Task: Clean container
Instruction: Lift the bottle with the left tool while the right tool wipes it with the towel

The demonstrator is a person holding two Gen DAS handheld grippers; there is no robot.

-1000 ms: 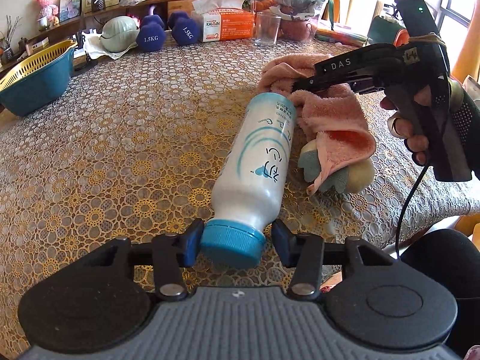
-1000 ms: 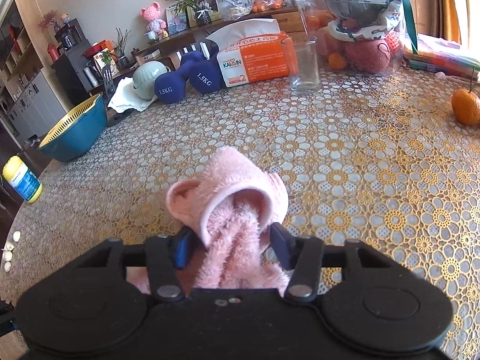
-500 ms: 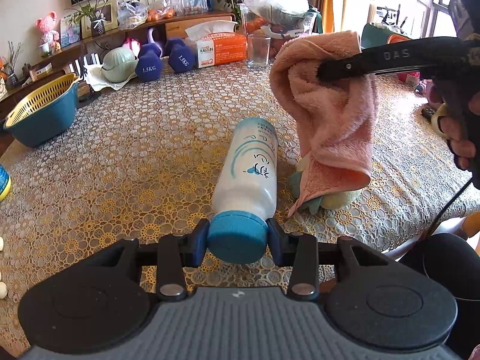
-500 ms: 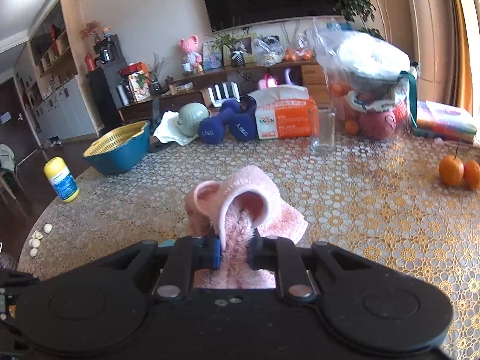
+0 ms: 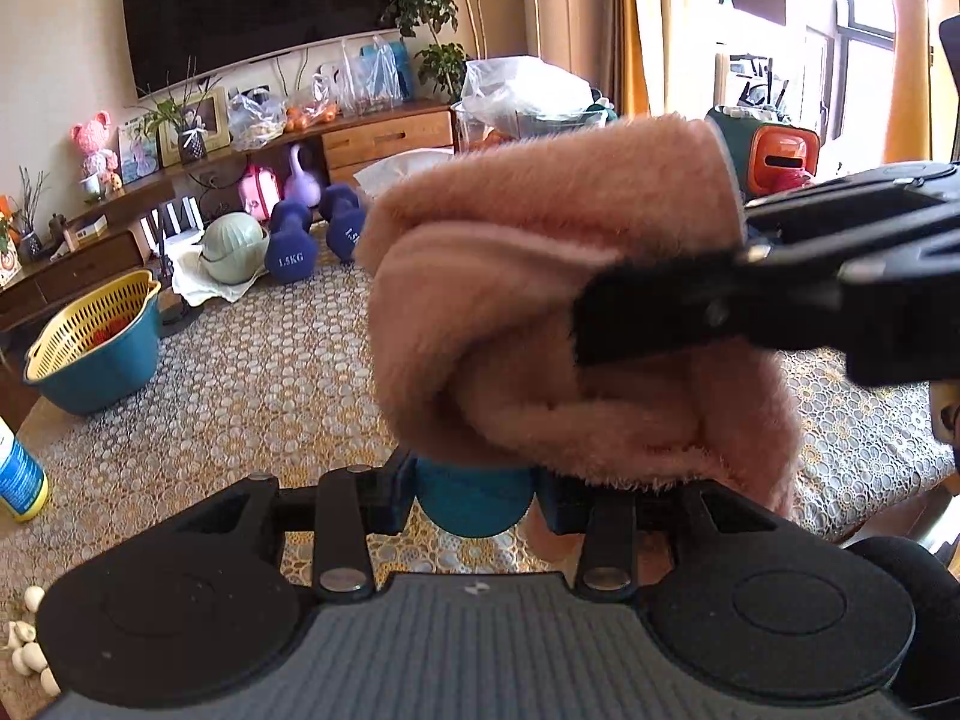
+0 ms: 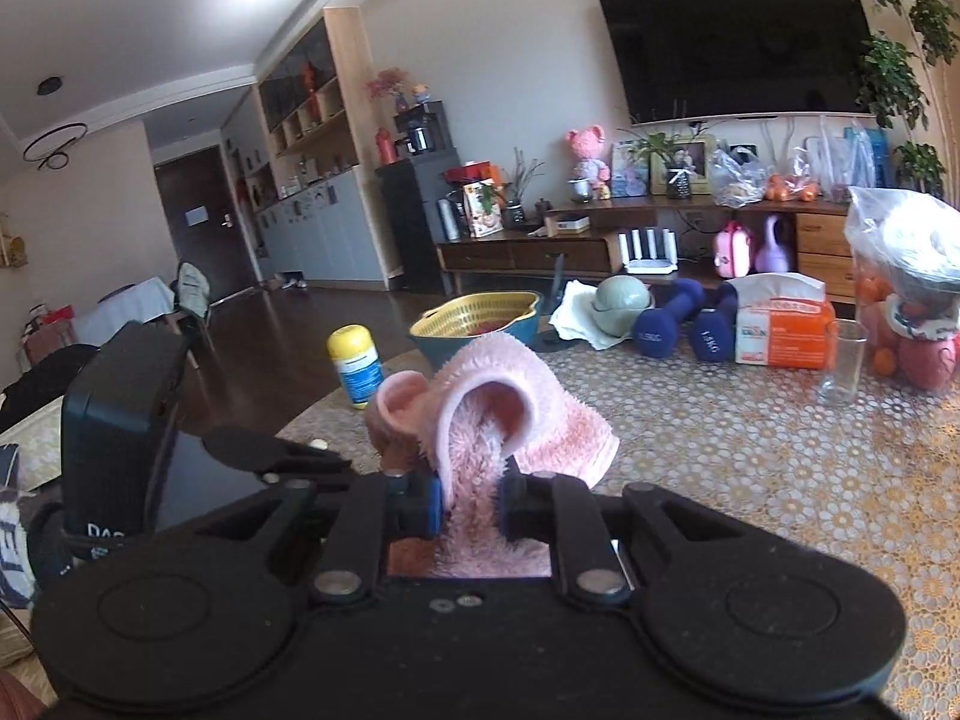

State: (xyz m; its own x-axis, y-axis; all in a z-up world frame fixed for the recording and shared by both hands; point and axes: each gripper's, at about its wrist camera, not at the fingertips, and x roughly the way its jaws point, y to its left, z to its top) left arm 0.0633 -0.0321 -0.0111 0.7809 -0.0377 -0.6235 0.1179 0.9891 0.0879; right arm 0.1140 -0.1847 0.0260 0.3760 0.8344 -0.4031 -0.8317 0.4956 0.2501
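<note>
My left gripper (image 5: 474,495) is shut on the blue cap of the white bottle (image 5: 474,513), held up off the table. Only the cap shows; the bottle's body is hidden behind the pink towel (image 5: 540,312), which hangs right over it. The right gripper's black body (image 5: 780,294) reaches in from the right with the towel bunched at its tip. In the right wrist view, my right gripper (image 6: 471,498) is shut on the pink towel (image 6: 498,414), which loops forward past the fingers. The left gripper's handle (image 6: 120,420) shows at the left.
The table (image 6: 780,480) has a yellow lace cloth. On its far side stand a teal basin with a yellow strainer (image 5: 90,348), blue dumbbells (image 5: 291,252), an orange tissue box (image 6: 780,336), a glass (image 6: 843,360) and a yellow-capped bottle (image 6: 354,366).
The left gripper closed on the bottle's cap and lifted it off the table. The right gripper raised the towel and brought it over the bottle, hiding its body.
</note>
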